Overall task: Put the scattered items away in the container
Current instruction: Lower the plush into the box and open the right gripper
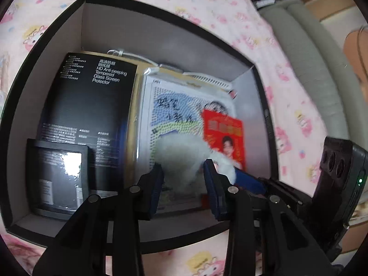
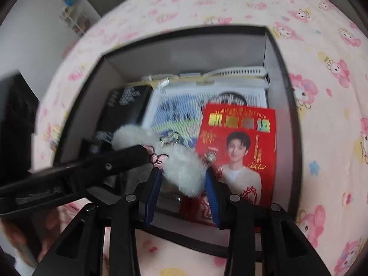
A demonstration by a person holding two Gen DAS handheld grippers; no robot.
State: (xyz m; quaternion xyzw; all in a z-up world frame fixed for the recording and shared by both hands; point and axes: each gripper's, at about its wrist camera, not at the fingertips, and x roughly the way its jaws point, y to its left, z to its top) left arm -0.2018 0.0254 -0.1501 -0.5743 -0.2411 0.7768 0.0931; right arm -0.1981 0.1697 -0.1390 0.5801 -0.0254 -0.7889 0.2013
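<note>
A white fluffy plush charm point(image 1: 181, 151) point(image 2: 184, 170) with a pink embroidered patch and a metal clasp hangs over the open black box point(image 1: 161, 16) point(image 2: 285, 69). My left gripper point(image 1: 182, 174) is shut on one end of it. My right gripper point(image 2: 182, 179) is shut on the other end. In the right wrist view the left gripper's black finger point(image 2: 119, 158) reaches in from the left. In the left wrist view a blue pad point(image 1: 248, 181) of the right gripper shows at the right. The charm is above the box floor, over the red envelope point(image 1: 223, 133) point(image 2: 239, 142).
Inside the box lie a black screen protector pack point(image 1: 92, 105) point(image 2: 124, 105), a small black box point(image 1: 59, 174), a bagged white pegboard picture point(image 1: 174, 110) point(image 2: 174, 112) and a white cable point(image 1: 138, 56). The box sits on a pink cartoon-print sheet point(image 2: 322, 92). Grey bolsters point(image 1: 310, 57) lie beyond.
</note>
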